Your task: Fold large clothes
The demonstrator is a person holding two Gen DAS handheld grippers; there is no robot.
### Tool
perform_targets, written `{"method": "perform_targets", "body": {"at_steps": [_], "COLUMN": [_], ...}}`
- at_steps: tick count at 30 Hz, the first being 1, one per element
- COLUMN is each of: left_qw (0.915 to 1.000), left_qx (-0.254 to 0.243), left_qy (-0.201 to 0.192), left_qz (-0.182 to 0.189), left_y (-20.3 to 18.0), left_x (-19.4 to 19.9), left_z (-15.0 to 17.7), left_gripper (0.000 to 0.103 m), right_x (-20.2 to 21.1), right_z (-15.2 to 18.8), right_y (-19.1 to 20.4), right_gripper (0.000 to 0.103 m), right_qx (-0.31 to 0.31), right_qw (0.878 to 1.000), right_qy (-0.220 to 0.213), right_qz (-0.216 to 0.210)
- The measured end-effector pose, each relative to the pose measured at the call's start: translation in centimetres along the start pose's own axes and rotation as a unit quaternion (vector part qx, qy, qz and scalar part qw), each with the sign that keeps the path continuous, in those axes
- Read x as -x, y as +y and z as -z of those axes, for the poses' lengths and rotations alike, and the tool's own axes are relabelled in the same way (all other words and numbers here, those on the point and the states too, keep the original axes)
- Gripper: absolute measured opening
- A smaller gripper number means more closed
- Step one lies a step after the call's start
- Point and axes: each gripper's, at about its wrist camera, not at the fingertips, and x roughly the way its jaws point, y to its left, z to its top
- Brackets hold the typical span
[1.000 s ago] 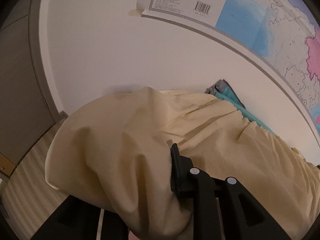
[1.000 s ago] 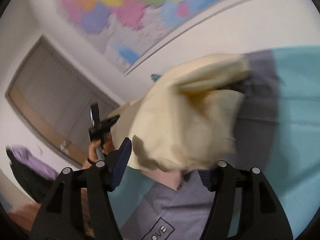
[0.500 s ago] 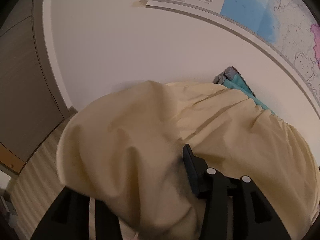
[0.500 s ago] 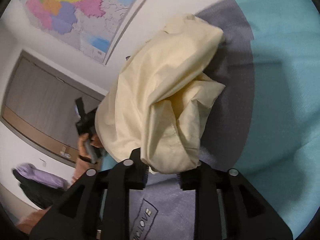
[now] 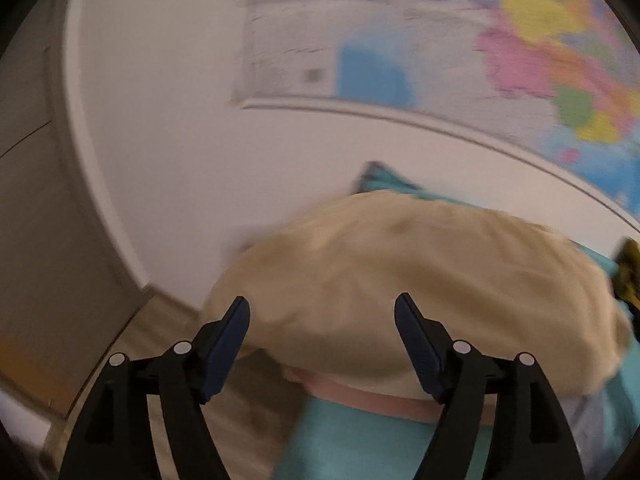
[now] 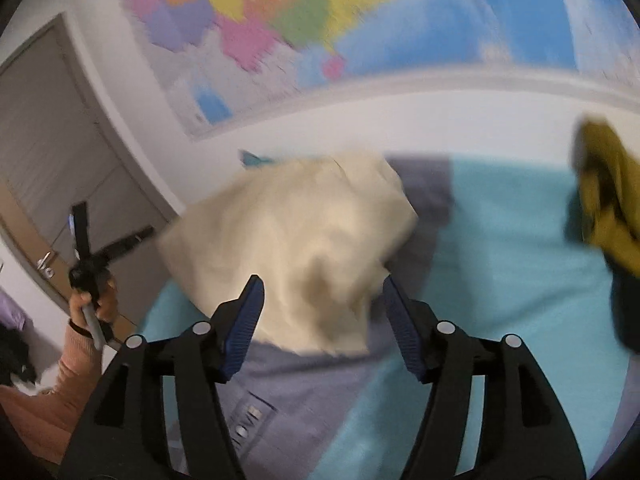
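Motion blur smeared the coloured wall map (image 5: 460,52), so none of its lettering could be read. The heaped pale-yellow cloth garment (image 5: 404,292) hid most of the turquoise bed cover (image 6: 508,264) beneath it, and its folds were too soft to trace. A mustard-yellow crumpled cloth (image 6: 612,196) was cut off by the right edge. The small label on the grey fabric panel (image 6: 296,392) was partly hidden behind a black finger.
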Motion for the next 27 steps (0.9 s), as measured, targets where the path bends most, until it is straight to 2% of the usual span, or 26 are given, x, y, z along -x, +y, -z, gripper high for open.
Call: {"method": "perform_targets", "body": {"at_steps": [4,7,9,12,16,20,23,26,27], "left_qw": [0.9987,0.9964,0.9964,0.998,0.9991,0.9993,0.9982,0.9973,0.9969], "left_qx": [-0.018,-0.012,-0.01,-0.029,-0.029,-0.033,-0.046,-0.053,-0.057], "left_qy": [0.006,0.025,0.03,0.034,0.024,-0.003,-0.026,-0.037,-0.039], "left_qz": [0.048,0.08,0.079,0.045,0.021,0.019,0.027,0.033,0.036], "left_y": [-3.1,-5.0,-5.7,-6.9,-7.4,-8.5,-9.9,-11.1,-11.5], "left_x": [-0.1,-1.9,-3.2,-4.5,-3.0,-0.4,1.6,2.6,2.8], "left_z": [0.2,0.6,1.1,2.5,3.0,2.8,3.1,3.3,3.5], "left_gripper": [0.073,0.073,0.074,0.079,0.079,0.079,0.081,0.084,0.085], "right_x": [-3.3,-7.1,-9.8,-12.3,-12.1,-10.5,-9.1,-8.3,-8.4], "right_z": [-2.5,-3.0,-2.3,-0.3,1.1,1.3,1.6,2.0,2.2], "right_y": [2.9,2.9,2.2,1.5,1.3,2.0,3.0,4.2,4.7], "right_gripper": [0.063,0.062,0.061,0.06,0.06,0.062,0.062,0.07,0.07], "right_qx": [0.045,0.037,0.027,0.017,0.017,0.033,0.052,0.08,0.091], "right_qw": [0.999,0.998,0.997,0.995,0.995,0.995,0.996,0.995,0.994], "right_qy": [-0.012,0.022,0.057,0.092,0.09,0.084,0.065,0.051,0.05], "right_qz": [-0.024,-0.041,-0.035,-0.036,-0.038,-0.035,-0.035,-0.023,-0.023]}}
